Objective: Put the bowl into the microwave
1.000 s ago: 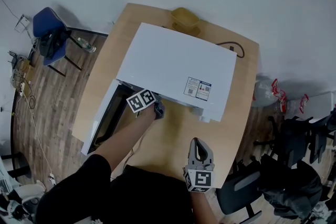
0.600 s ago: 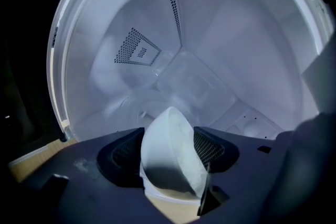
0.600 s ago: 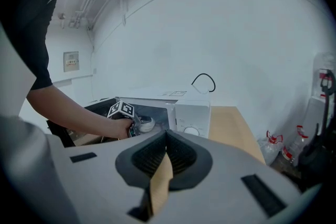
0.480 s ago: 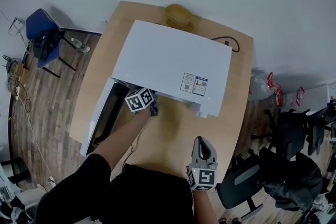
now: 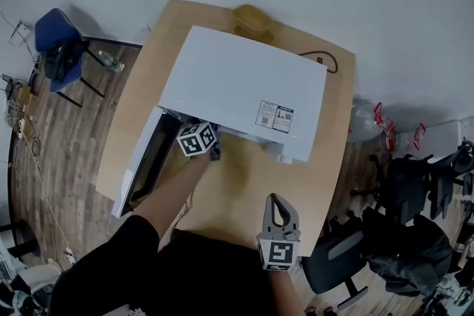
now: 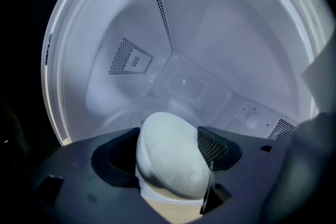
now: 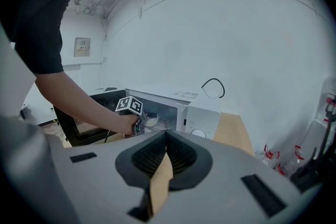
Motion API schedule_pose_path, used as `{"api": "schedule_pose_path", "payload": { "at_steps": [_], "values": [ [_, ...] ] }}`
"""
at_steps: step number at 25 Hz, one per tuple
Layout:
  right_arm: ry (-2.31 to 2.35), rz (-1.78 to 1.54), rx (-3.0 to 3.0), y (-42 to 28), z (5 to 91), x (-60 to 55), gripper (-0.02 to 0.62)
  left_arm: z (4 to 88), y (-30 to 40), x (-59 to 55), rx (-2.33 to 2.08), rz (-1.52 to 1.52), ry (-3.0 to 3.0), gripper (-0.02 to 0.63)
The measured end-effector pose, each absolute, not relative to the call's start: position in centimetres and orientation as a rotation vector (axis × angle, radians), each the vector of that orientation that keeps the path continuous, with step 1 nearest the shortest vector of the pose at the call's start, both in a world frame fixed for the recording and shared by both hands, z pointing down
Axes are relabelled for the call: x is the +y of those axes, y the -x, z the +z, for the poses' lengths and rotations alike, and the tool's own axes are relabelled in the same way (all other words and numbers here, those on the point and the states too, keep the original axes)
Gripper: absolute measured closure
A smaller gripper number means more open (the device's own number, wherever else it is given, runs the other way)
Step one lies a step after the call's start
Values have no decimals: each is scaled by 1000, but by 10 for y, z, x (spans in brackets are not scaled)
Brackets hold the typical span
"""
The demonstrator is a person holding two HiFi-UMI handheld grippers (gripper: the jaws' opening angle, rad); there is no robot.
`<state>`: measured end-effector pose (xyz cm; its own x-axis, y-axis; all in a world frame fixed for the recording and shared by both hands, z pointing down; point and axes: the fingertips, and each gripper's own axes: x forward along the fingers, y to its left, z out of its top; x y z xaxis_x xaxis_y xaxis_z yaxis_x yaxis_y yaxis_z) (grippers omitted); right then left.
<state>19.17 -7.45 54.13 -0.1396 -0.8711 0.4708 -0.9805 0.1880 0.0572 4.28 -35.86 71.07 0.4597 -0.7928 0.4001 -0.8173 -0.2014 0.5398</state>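
A white microwave (image 5: 244, 89) stands on the wooden table (image 5: 244, 189), its door (image 5: 144, 166) swung open to the left. My left gripper (image 5: 210, 152) reaches into the mouth of the cavity. The white bowl (image 6: 170, 160) lies tilted between its jaws, underside facing the camera, inside the white cavity (image 6: 173, 50). The jaws are opening and stand wide beside the bowl. The right gripper view shows the bowl (image 7: 150, 120) just inside the opening. My right gripper (image 5: 277, 202) hovers over the table's near edge, shut and empty.
A yellow container (image 5: 252, 17) sits behind the microwave, and a black cable (image 5: 320, 59) loops at the back right. A blue chair (image 5: 55, 41) stands on the left, black office chairs (image 5: 415, 233) on the right. The person's arm (image 5: 167, 196) crosses the table's front.
The left gripper has stayed at the microwave's mouth. The right gripper has drifted slightly nearer to me. The view has shifted a little.
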Motion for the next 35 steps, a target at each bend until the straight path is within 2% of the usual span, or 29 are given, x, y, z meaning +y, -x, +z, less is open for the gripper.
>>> {"api": "schedule_pose_path", "payload": {
  "at_steps": [3, 20, 25, 30, 35],
  "values": [
    [-1741, 370, -2046, -192, 544, -71, 535, 708, -42, -358, -1345, 28, -2018, 280],
    [-1815, 379, -2017, -189, 534, -66, 535, 677, -22, -335, -1316, -44, -2037, 275],
    [-1924, 543, -2016, -187, 540, -62, 535, 684, -6, -315, -1313, 49, -2036, 275],
    [-1941, 534, -2038, -171, 531, -61, 535, 677, -11, -296, -1242, 134, -2143, 275],
    [-1976, 589, -2070, -151, 523, -55, 535, 680, -21, -292, -1207, 366, -2355, 275]
  ]
}}
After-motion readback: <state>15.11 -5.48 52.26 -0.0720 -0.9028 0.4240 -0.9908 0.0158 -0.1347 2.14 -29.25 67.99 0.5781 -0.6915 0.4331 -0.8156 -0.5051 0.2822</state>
